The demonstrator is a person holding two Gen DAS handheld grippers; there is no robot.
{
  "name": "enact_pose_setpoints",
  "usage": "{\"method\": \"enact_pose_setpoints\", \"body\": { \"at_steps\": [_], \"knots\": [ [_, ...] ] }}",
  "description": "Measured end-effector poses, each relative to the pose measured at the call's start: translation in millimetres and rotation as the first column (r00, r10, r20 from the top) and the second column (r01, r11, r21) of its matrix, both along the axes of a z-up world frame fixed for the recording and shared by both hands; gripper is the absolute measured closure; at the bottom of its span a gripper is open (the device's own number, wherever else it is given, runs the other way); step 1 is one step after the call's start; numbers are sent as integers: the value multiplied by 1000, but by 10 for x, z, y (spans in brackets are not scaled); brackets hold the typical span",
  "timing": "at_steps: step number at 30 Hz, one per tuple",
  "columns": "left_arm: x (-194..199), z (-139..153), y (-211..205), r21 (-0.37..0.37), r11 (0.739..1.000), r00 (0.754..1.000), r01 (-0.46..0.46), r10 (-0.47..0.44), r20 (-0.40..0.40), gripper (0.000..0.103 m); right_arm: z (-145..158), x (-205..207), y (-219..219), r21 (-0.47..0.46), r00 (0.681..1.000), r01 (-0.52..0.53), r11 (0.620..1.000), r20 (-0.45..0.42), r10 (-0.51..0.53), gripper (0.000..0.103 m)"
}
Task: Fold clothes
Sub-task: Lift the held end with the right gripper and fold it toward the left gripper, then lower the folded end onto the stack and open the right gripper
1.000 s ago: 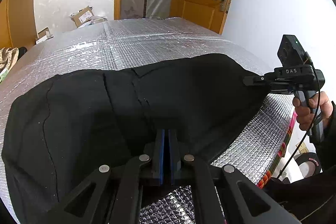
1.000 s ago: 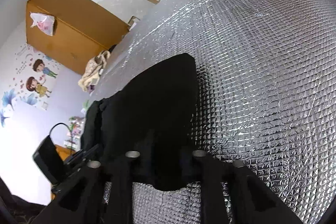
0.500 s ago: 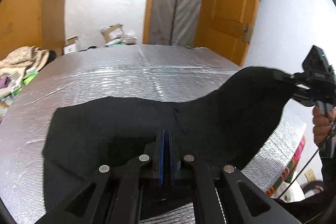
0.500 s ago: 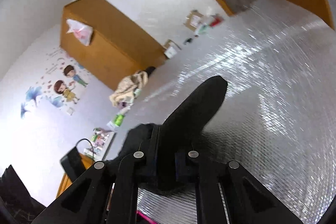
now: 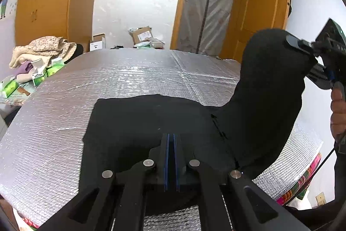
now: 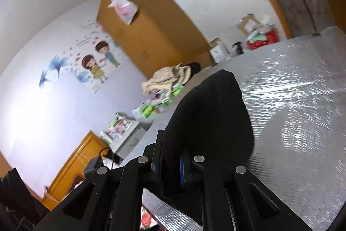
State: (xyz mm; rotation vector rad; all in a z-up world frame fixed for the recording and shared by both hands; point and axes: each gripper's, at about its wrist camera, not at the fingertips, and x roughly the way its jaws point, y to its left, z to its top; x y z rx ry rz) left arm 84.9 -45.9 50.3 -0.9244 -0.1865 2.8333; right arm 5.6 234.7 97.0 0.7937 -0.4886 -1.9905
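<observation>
Two grippers hold one black garment [image 5: 151, 122] over a table [image 5: 54, 122] covered in silver quilted foil. In the left wrist view the left gripper [image 5: 170, 138] sits at bottom centre, its blue-padded fingers pressed together on the near edge of the cloth. From there the garment lies flat across the lower middle of the frame; its left edge runs straight up to a square corner and its far edge crosses the frame about halfway up. At the right of that view the cloth rises off the table into a tall hump, its top corner pinched by the right gripper [image 5: 302, 51], with a hand [image 5: 338, 109] on the handle below it at the right border.

In the right wrist view the right gripper [image 6: 170, 157] is at bottom centre, clamped on a bunched fold of the garment [image 6: 212, 112] that stands up in a rounded peak in the middle of the frame.

Bare foil lies open to the left of the garment and beyond its far edge, up to the table's far rim. A stack of clothes [image 5: 43, 49] and green cartons [image 5: 10, 88] sit off the table at the left edge of the left wrist view, and cardboard boxes [image 5: 140, 36] stand on the floor behind, at upper centre.
</observation>
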Motion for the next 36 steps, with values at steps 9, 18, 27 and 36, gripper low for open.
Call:
{"method": "enact_pose_setpoints", "body": {
  "at_steps": [9,18,27,36],
  "knots": [
    [93,8,-245,21,998,998,-63,63,-9,99,97,-65,-789,32,989,-146,989,-27,147,92],
    [197,-3,-553,19,987,987,-160,160,-6,99,-280,-206,-1650,96,955,-295,951,51,292,91],
    [148,-40,-708,-134,941,949,-312,314,-6,99,-757,-135,-2086,180,917,-395,901,128,377,68],
    [85,-58,-860,-59,947,948,-315,317,21,99,-547,-20,-1426,134,960,-281,950,27,280,67]
  ]
}}
